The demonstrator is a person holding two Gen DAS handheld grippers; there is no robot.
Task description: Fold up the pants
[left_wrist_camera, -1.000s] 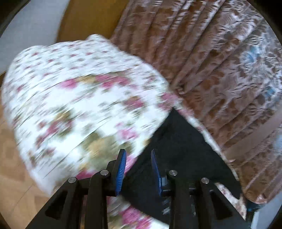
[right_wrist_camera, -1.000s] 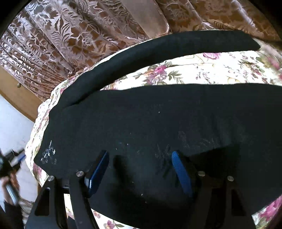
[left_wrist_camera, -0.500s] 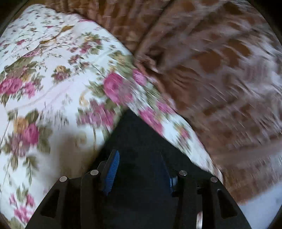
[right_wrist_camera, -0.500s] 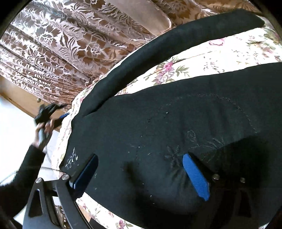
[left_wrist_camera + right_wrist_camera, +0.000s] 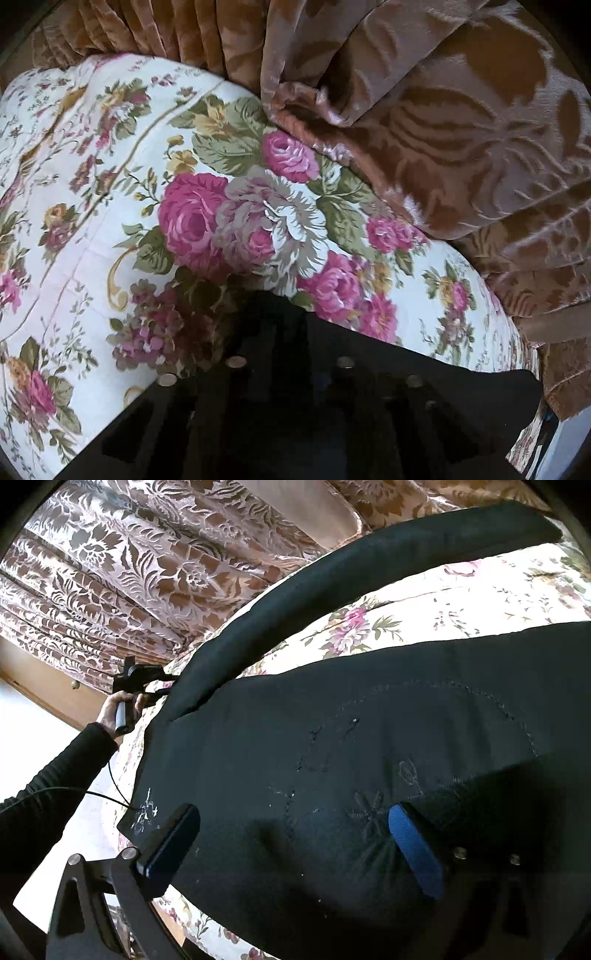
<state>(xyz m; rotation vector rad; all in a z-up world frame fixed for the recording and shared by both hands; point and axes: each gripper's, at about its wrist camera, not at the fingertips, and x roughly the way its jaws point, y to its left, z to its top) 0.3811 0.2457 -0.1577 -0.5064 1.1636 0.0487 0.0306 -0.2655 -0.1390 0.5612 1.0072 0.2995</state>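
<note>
Black pants (image 5: 369, 720) lie spread on a floral quilt (image 5: 461, 594), one leg (image 5: 369, 565) curving along the far edge. My right gripper (image 5: 291, 842) is open, its blue-padded fingers (image 5: 413, 853) straddling the near part of the pants. In the left wrist view, my left gripper (image 5: 284, 332) sits low over the black cloth (image 5: 424, 373) at a corner of the pants; its fingers merge with the dark fabric, so their state is unclear. The left gripper also shows far left in the right wrist view (image 5: 147, 679), held at the pants' end.
A brown patterned curtain (image 5: 461, 122) hangs right behind the quilt (image 5: 110, 192) and touches its edge. A wooden frame (image 5: 40, 694) lies beyond the quilt's left side. A cable (image 5: 92, 794) trails from the held gripper.
My left gripper has swung in and dropped low onto the pants' corner near the curtain. My right gripper has opened wider and moved closer over the pants.
</note>
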